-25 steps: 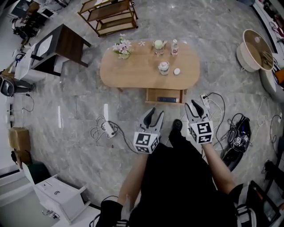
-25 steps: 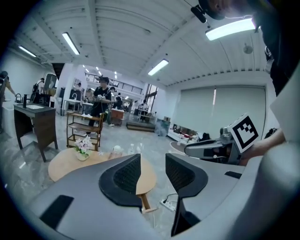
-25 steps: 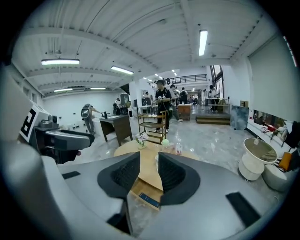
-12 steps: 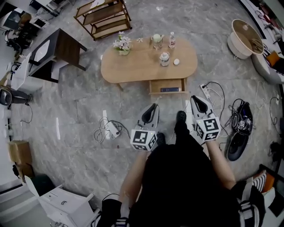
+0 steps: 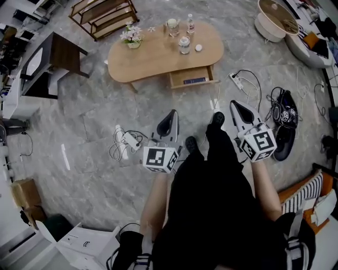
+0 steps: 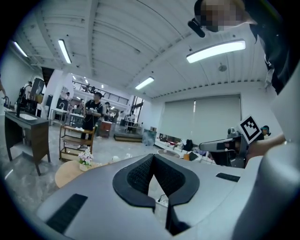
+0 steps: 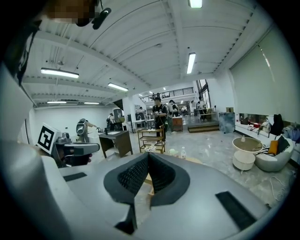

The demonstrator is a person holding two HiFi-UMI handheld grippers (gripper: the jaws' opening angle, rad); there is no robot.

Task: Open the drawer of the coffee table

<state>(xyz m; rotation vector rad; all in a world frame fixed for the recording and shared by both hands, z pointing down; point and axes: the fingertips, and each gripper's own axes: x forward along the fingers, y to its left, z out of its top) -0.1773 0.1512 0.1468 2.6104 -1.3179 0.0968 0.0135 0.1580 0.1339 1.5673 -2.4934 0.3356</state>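
Note:
The oval wooden coffee table (image 5: 153, 55) stands far ahead on the marble floor. Its drawer (image 5: 193, 77) is pulled out at the near side, with a dark flat thing inside. My left gripper (image 5: 170, 113) is held out over the floor, well short of the table, shut and with nothing in it. My right gripper (image 5: 234, 104) is beside it, also shut and holding nothing. In the left gripper view the jaws (image 6: 153, 157) meet at their tips above the table's edge (image 6: 65, 174). The right gripper view shows shut jaws (image 7: 148, 154) too.
On the table are a flower pot (image 5: 131, 37), a bottle (image 5: 190, 23) and small cups. A power strip with cables (image 5: 128, 140) lies on the floor at the left, another strip (image 5: 236, 80) near the drawer. A dark desk (image 5: 58, 55), a wooden shelf (image 5: 103, 16) and a round tub (image 5: 274, 18) stand around.
Both grippers went from open to shut with nothing in them and drew back from the table, which now lies farther off and more to the left. The drawer stays open.

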